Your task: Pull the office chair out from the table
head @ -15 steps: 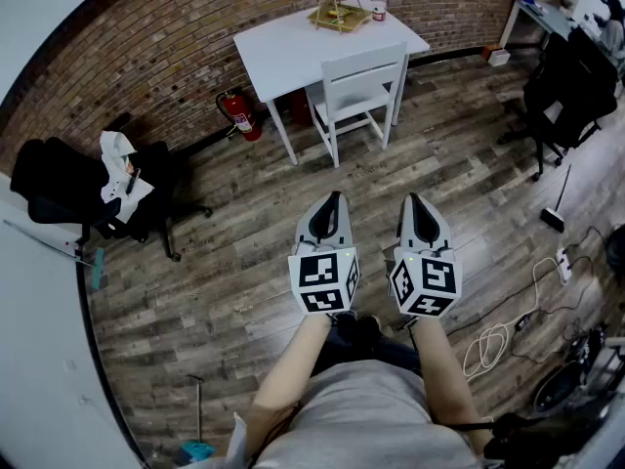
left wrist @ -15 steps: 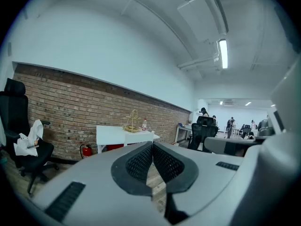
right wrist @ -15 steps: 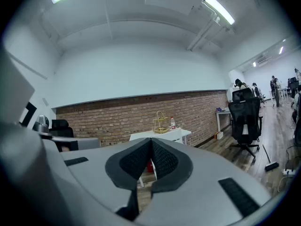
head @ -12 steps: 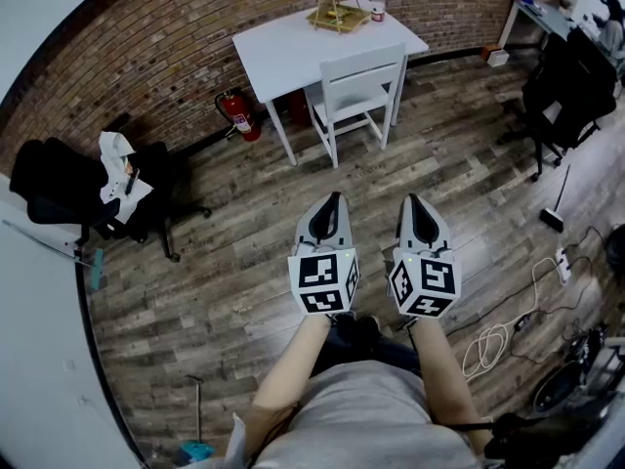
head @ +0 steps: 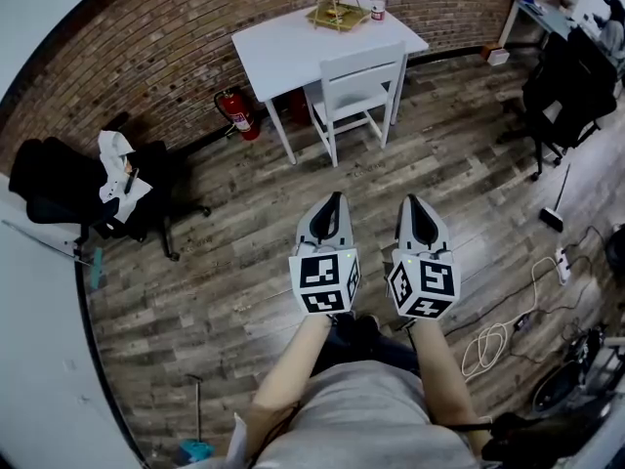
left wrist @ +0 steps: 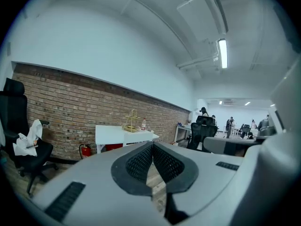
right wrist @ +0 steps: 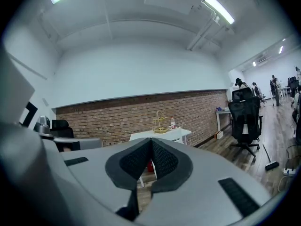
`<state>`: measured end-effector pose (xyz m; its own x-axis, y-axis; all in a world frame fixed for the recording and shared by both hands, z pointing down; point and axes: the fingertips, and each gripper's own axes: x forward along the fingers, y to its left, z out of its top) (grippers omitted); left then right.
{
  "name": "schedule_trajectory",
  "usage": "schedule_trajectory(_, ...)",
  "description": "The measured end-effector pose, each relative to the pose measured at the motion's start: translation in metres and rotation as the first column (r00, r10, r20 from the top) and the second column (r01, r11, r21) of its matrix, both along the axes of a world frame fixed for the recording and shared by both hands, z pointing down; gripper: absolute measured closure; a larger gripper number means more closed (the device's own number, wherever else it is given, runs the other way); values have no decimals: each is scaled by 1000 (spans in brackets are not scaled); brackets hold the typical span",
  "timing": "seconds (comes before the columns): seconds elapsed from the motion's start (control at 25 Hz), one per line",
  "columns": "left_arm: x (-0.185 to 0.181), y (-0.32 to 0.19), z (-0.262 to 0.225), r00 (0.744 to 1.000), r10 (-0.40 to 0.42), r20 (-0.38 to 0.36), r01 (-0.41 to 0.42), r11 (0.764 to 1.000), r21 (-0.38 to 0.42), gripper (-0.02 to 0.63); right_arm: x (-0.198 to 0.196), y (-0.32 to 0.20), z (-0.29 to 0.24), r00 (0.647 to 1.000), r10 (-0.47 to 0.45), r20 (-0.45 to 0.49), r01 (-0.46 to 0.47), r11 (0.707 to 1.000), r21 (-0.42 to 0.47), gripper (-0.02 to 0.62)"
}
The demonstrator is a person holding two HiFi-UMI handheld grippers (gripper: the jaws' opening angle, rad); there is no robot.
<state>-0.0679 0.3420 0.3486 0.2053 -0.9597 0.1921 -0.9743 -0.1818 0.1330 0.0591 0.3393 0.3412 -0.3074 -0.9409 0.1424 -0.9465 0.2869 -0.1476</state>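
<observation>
A white chair (head: pixel 356 91) stands tucked under a white table (head: pixel 283 47) by the brick wall, far ahead of me. My left gripper (head: pixel 333 196) and right gripper (head: pixel 410 199) are held side by side over the wooden floor, well short of the chair, both pointing towards it. Both are shut with nothing between the jaws. In the left gripper view the closed tips (left wrist: pixel 152 144) sit in front of the table (left wrist: pixel 113 133). The right gripper view shows its closed tips (right wrist: pixel 151 140) below the table (right wrist: pixel 164 134).
A black office chair (head: pixel 68 189) with a white cloth on it stands at the left, another black office chair (head: pixel 566 91) at the right. A red fire extinguisher (head: pixel 239 113) leans by the table. Cables (head: pixel 498 335) lie on the floor right. A wire stand (head: pixel 337 3) and bottle (head: pixel 378 3) are on the table.
</observation>
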Motion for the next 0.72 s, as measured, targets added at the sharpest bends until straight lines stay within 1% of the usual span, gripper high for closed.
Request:
schedule_trajectory(0.32, 8, -5, 5, 1000, -3, 3, 3, 1000, -11, 592, 7, -5, 8, 999, 3, 47, -2, 1000, -26, 581)
schedule_trajectory(0.56, 25, -12, 7, 1000, -19, -3, 19, 1000, -11, 592, 21, -11, 11, 999, -20, 33, 21, 999, -34, 581)
schedule_trajectory(0.72, 36, -14, 9, 999, -28, 15, 28, 1000, -10, 592, 37, -13, 11, 999, -26, 30, 27, 999, -26, 581)
